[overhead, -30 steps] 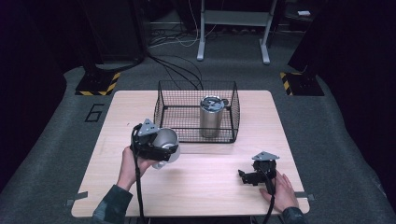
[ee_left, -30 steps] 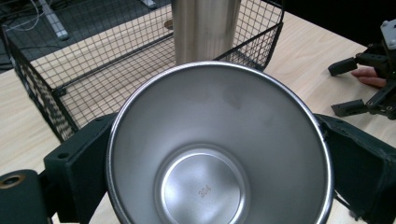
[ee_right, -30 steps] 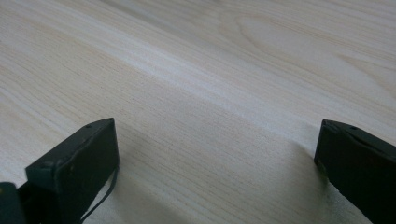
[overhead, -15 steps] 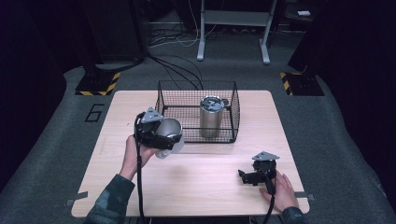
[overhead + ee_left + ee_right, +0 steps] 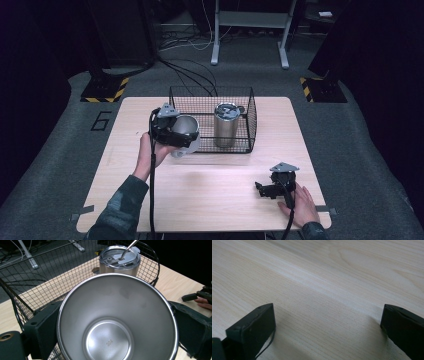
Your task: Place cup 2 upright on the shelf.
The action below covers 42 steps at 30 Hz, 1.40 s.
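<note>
My left gripper (image 5: 184, 139) is shut on an empty steel cup (image 5: 186, 133), held in the air at the left front corner of the black wire basket (image 5: 247, 131). In the left gripper view the cup (image 5: 117, 322) is clamped between the two black jaws with its mouth facing the camera. Beyond it a lidded steel tumbler (image 5: 119, 262) with a straw stands upright inside the basket (image 5: 32, 285). The same tumbler (image 5: 226, 124) shows in the high view. My right gripper (image 5: 262, 189) rests low over the table's front right, open. Its jaws stand wide apart over bare wood (image 5: 327, 302).
The light wooden table (image 5: 210, 195) has free room across its front and left. The floor around it is dark carpet, with desk legs (image 5: 249, 30) and cables behind. A yellow-black striped base (image 5: 104, 89) sits at the back left.
My left gripper has carried the steel cup up and to the right, from the table's left middle to the basket's left front corner. The right gripper has stayed still.
</note>
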Available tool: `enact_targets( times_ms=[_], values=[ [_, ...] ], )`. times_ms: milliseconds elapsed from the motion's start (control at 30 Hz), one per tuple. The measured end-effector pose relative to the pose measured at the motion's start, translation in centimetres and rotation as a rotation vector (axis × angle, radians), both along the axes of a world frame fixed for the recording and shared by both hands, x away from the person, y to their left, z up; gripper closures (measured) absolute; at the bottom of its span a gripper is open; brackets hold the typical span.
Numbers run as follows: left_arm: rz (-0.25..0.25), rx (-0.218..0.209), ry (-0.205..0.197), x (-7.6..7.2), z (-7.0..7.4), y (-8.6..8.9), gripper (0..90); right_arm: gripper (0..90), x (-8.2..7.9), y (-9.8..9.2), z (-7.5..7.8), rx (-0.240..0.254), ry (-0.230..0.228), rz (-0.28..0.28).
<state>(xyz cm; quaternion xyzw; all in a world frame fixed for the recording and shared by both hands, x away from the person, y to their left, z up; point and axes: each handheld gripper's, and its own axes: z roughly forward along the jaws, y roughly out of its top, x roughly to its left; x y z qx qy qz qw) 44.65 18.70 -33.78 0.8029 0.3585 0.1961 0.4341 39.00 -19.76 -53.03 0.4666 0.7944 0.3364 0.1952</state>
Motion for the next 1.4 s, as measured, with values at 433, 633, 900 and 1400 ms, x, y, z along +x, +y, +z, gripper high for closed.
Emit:
enact_targets(
  times_ms=[433,633,900,1400],
  values=[
    [0.020,0.008,0.003,2.3,0.7,-0.8,6.3,0.0,0.0,0.0,0.0,0.000,0.000,0.000],
    [0.031,0.015,0.007,3.5,0.9,-1.2,6.3,0.0,0.0,0.0,0.0,0.000,0.000,0.000],
    [0.056,0.012,0.009,4.9,0.8,-1.4,6.3,0.0,0.0,0.0,0.0,0.000,0.000,0.000],
    [0.079,0.005,0.026,7.8,0.1,-1.3,6.3,0.0,0.0,0.0,0.0,-0.002,-0.001,0.002]
  ],
)
